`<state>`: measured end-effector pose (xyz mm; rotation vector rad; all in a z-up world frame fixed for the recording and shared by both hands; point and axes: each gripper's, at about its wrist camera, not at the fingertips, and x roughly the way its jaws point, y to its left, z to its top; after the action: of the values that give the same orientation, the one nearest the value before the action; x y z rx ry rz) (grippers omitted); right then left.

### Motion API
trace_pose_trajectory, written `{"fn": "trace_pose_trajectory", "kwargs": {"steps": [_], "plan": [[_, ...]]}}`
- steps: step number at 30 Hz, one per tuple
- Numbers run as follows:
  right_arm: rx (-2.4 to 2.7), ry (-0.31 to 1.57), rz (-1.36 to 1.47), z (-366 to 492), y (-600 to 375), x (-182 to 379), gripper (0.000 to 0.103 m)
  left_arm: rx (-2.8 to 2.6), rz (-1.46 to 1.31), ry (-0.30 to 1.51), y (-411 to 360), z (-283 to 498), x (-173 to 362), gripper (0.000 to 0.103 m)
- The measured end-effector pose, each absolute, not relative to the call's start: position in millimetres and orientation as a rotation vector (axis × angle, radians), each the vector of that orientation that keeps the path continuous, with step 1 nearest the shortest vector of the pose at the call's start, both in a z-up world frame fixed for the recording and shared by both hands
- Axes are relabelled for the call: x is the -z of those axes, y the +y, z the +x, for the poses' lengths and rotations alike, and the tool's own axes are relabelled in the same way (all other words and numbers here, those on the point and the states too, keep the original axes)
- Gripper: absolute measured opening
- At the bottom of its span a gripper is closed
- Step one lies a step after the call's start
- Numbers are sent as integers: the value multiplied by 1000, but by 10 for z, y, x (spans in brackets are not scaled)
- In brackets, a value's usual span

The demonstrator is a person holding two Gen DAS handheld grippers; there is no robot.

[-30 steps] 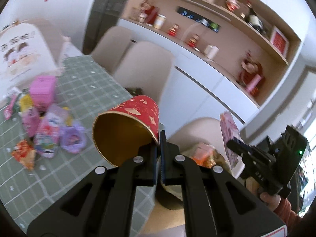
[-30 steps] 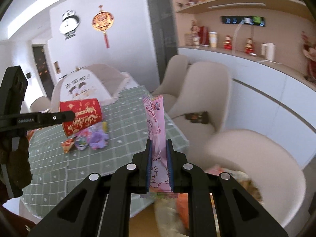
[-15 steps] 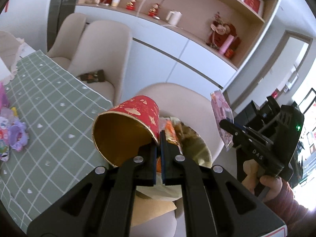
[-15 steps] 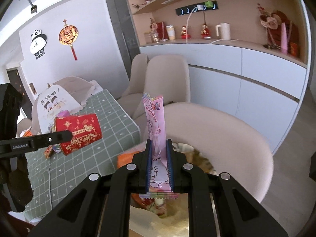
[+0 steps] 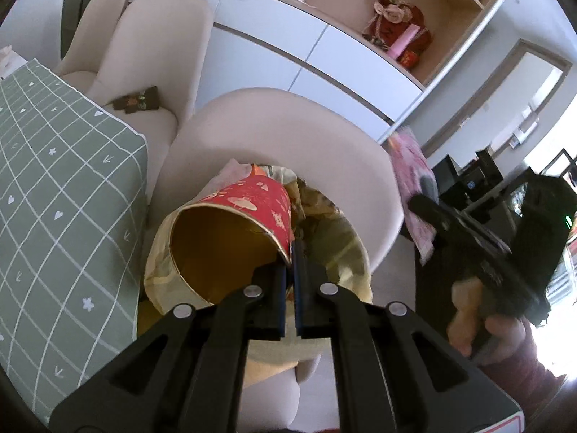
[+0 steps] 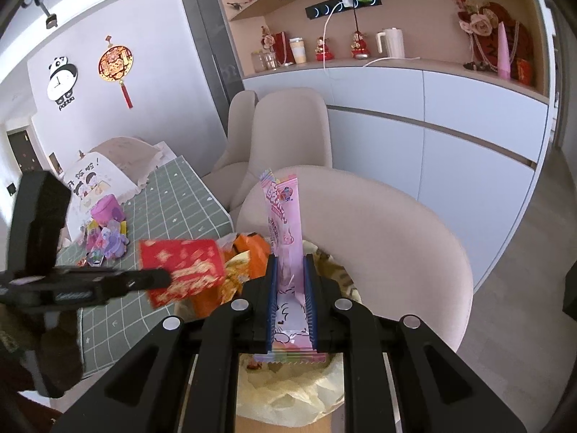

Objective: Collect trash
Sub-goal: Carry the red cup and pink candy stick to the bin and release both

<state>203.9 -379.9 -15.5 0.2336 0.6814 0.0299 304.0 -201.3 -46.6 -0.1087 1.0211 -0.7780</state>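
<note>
So the left gripper [image 5: 290, 278] is pinching the rim of a red cup [image 5: 249, 223], tipped on its side over the bin bag [image 5: 346, 252]. Right gripper [image 6: 292, 299] is clamped on a pink wrapper [image 6: 285, 234] standing upright above the same bag. Most of the bag is hidden behind the fingers and cup. Leftover trash [image 6: 106, 238] on the table [image 6: 173, 209] is too small to identify.
</note>
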Motion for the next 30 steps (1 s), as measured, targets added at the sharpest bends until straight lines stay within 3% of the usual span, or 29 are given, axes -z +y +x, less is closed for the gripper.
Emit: {"fn": "trace_pose_trajectory", "kwargs": {"steps": [7,18,26,27,28,30], "plan": [[-30,707,243,1915,-3866,283,15,703,-75,1014,-2159,3206,657,4],[8,731,287,1886,-4106,460,15,767,-47,1201,-2738,3252,1217,3],[-5,750,303,2016,-4157,539,15,792,-97,1239,-2610,3197,1294,5],[-12,749,302,2033,-4131,538,15,813,-103,1232,-2587,3144,1246,10],[-17,749,299,2056,-4114,541,15,829,-98,1216,-2565,3097,1194,26],[-30,749,296,2100,-4067,555,15,858,-84,1180,-2524,2995,1083,45]]}}
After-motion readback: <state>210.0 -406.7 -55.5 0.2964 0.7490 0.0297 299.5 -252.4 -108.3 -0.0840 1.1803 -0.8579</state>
